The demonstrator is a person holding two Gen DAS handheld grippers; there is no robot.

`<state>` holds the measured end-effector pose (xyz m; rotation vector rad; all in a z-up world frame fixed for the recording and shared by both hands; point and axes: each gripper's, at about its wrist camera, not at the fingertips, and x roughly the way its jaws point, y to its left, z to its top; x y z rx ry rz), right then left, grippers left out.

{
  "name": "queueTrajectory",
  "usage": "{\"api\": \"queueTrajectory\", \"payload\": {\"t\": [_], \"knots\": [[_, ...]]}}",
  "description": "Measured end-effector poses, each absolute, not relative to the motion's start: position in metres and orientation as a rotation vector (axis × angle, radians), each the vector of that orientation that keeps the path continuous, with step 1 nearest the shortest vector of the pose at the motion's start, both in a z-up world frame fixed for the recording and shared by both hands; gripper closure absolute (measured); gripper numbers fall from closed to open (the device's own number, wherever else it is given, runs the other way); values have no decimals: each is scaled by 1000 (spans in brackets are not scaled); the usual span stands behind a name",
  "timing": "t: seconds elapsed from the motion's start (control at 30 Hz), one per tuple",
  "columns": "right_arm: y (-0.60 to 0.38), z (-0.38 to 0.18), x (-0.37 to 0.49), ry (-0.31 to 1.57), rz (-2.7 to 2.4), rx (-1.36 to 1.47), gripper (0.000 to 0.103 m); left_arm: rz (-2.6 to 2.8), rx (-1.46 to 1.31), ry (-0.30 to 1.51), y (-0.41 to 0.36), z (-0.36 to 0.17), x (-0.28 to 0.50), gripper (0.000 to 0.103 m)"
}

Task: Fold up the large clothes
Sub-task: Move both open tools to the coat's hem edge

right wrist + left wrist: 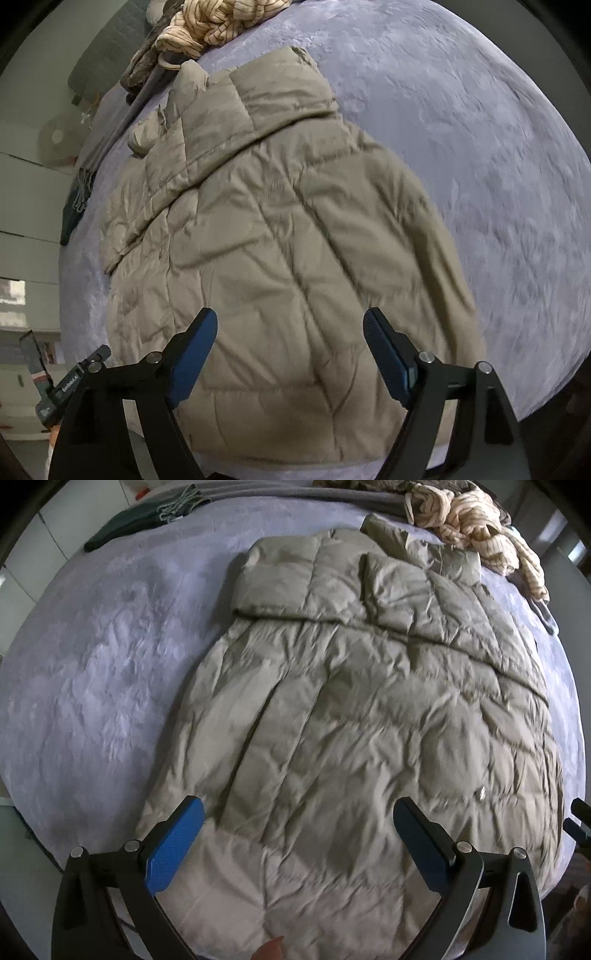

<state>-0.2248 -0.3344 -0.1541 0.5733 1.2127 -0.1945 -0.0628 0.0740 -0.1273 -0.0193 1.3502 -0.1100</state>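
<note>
A large khaki quilted puffer coat lies spread flat on a lavender bed cover, with a sleeve folded across its upper part and the hood at the far end. My left gripper hovers above the coat's near hem, its blue-padded jaws wide apart and nothing between them. In the right wrist view the same coat fills the middle, hood at the top. My right gripper hangs over the coat's lower part, jaws apart and clear of the fabric.
A cream striped garment is heaped at the far edge of the bed, also the striped garment in the right wrist view. A dark green fringed cloth lies far left. The left gripper's body shows at the right view's lower left. A fingertip shows below.
</note>
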Motion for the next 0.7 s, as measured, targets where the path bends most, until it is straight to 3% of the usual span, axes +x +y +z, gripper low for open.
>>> {"api": "queueTrajectory", "payload": {"t": [0.4,0.7], "knots": [[-317,-166,-283,1173,-287,706,18,-115,2,1365,110,-136,-99,0],[-322,-170,-325,1092,-318,838,18,-247,-192,1413,148,-144,-136,0]]}}
